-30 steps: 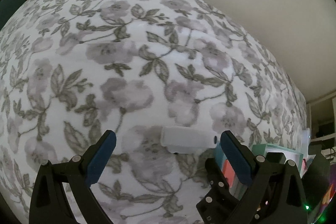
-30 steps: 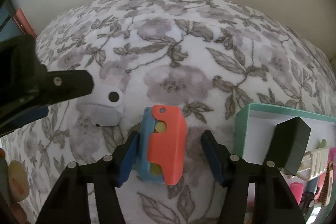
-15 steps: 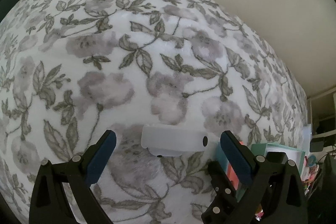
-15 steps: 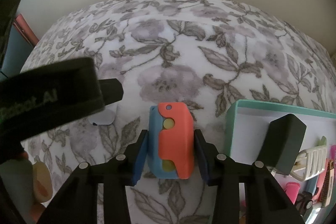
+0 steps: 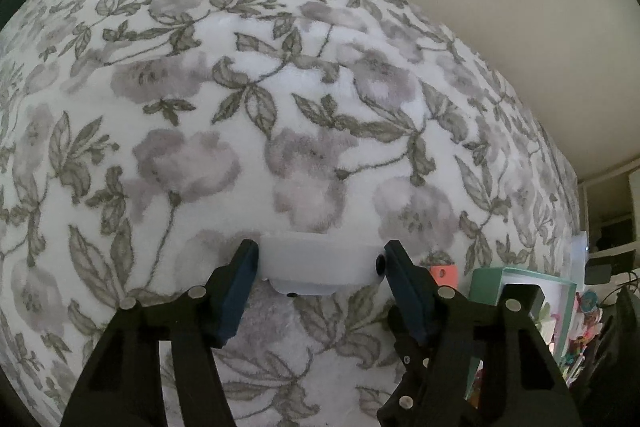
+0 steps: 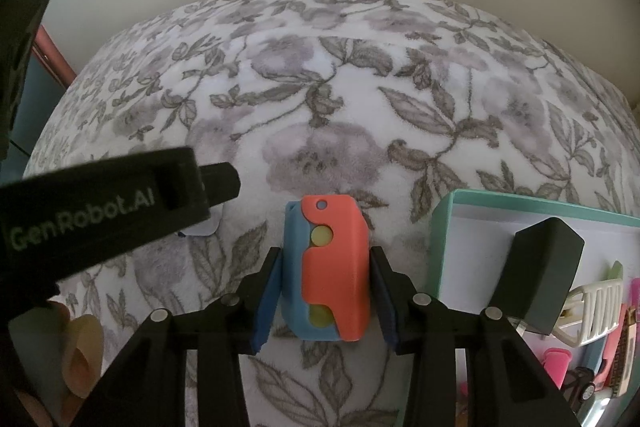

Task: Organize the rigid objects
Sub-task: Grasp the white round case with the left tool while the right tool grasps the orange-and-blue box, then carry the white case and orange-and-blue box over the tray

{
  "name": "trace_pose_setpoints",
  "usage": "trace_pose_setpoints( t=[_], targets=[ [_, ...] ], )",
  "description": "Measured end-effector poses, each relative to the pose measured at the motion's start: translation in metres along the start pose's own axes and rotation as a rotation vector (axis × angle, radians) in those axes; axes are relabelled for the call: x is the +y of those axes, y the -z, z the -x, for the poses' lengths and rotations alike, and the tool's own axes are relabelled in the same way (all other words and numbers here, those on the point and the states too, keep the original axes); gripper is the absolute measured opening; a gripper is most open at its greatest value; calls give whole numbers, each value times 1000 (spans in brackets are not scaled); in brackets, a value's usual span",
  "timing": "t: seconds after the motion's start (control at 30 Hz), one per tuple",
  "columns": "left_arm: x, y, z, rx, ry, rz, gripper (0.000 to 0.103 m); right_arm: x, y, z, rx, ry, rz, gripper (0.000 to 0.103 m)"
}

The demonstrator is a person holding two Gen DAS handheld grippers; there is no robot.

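Left gripper (image 5: 320, 263), fingers just closing, clamps white translucent plastic block (image 5: 318, 269), lower centre. Right gripper (image 6: 325, 283) grasps orange-and-blue plastic toy (image 6: 326, 271), lower centre, on floral fleece blanket (image 6: 340, 131).

**A:** Where does the left wrist view look from?

**B:** From just behind the left tongs (image 5: 320, 263), tilted steeply down at a flowered blanket (image 5: 248, 131), very close. A pale wall fills the top. A teal box (image 5: 520, 277) sits at the far right edge.

**A:** And the right wrist view?

**B:** From behind the right tongs (image 6: 326, 281), angled down the same way and just as near. The left tool's black body crosses its left side.

**A:** What do both views share?

**B:** The blanket, the wall, the teal box (image 6: 444, 243), an orange and blue toy (image 6: 332, 267), seen small in the left view (image 5: 443, 273), and a white object (image 5: 320, 263).
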State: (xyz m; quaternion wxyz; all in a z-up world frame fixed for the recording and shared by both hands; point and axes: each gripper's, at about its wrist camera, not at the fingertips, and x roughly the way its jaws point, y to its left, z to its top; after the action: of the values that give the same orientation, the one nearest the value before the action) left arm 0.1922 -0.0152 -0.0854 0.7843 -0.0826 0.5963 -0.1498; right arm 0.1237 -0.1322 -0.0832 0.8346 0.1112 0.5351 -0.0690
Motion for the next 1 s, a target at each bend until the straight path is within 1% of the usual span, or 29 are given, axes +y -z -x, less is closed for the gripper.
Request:
trace_pose_setpoints(
  t=[0.2, 0.53, 0.77, 0.87, 1.0],
  targets=[
    [1, 1, 1, 7, -6, -3, 65, 0, 0, 0, 1, 1, 1, 45],
    [8, 1, 12, -3, -20, 12, 65, 2, 0, 0, 8, 0, 4, 45],
    [6, 3, 12, 1, -32, 8, 65, 4, 2, 0, 4, 9, 18, 45],
    [5, 2, 13, -5, -32, 11, 65, 5, 3, 1, 4, 7, 19, 44],
    [5, 0, 25, -32, -30, 16, 65, 0, 0, 8, -5, -21, -8, 44]
  ],
)
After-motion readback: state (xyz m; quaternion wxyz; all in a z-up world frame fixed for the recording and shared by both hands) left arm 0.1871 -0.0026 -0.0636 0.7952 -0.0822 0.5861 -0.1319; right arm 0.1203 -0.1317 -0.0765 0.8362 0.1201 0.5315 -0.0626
